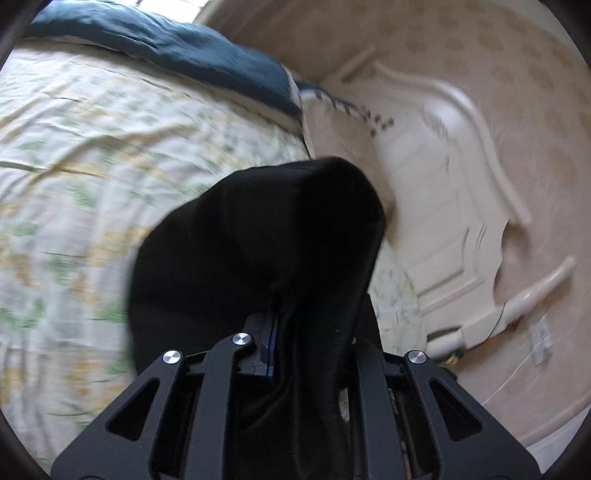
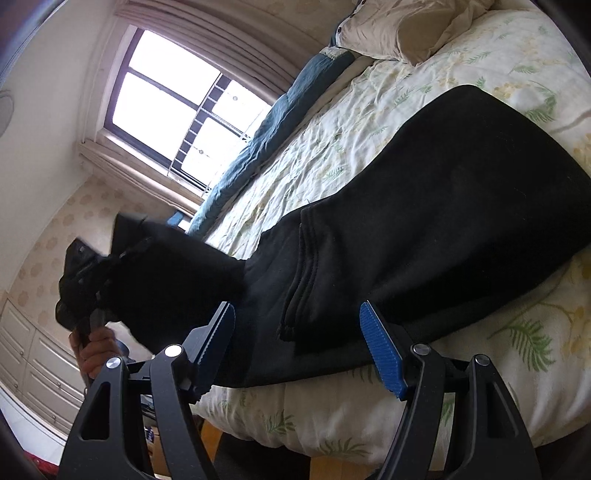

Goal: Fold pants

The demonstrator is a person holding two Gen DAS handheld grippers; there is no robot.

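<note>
Black pants [image 2: 424, 206] lie across the floral bedsheet [image 2: 369, 122], with a folded hem edge near the bed's front. My left gripper [image 1: 280, 325] is shut on one end of the pants [image 1: 258, 236], lifted above the bed; the cloth drapes over its fingers. That gripper also shows in the right wrist view [image 2: 85, 291], held by a hand at the left. My right gripper [image 2: 299, 332] is open, its blue pads [image 2: 380, 347] on either side of the pants' folded edge at the bed's front, touching nothing.
A blue blanket [image 2: 258, 140] lies along the bed's far side under a window [image 2: 177, 99]. Beige pillows [image 2: 402, 29] sit at the head. A cream headboard [image 1: 443, 155] and patterned wall stand to the right in the left wrist view. White cabinets [image 2: 33, 354] stand at the left.
</note>
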